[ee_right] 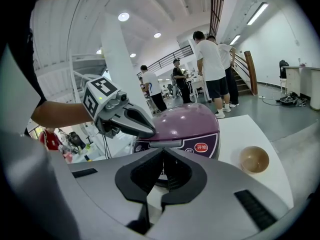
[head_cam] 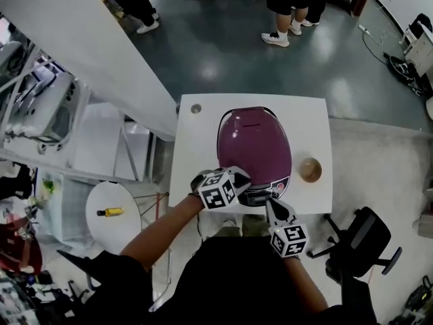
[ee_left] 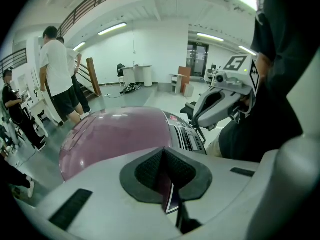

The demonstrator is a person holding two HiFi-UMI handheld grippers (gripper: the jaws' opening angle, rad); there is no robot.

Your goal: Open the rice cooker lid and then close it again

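**Desk:** Where is the cooker on your screen?

**Operator:** In the middle of my head view. The purple rice cooker stands on the white desk, with its control panel facing the bottom of the frame. Its lid is down on the body.

**Desk:** And your left side?

**Operator:** My left tongs come in from the lower left. They are closed, and I see nothing gripped between the pads. In the right gripper view their tips sit at the lid's front edge, just above the grey latch, and they seem to touch the lid there.

**Desk:** What about the right?

**Operator:** My right tongs are closed too, and empty. They are just below the cooker's front in the head view and point up at it, near the left tongs but apart from them. I can't tell whether they touch the cooker.

**Desk:** Is there anything else on the desk?

**Operator:** A small tan bowl stands upright to the right of the cooker, clear of it. Some people stand on the grey floor along the top edge of the frame, well away from the desk.
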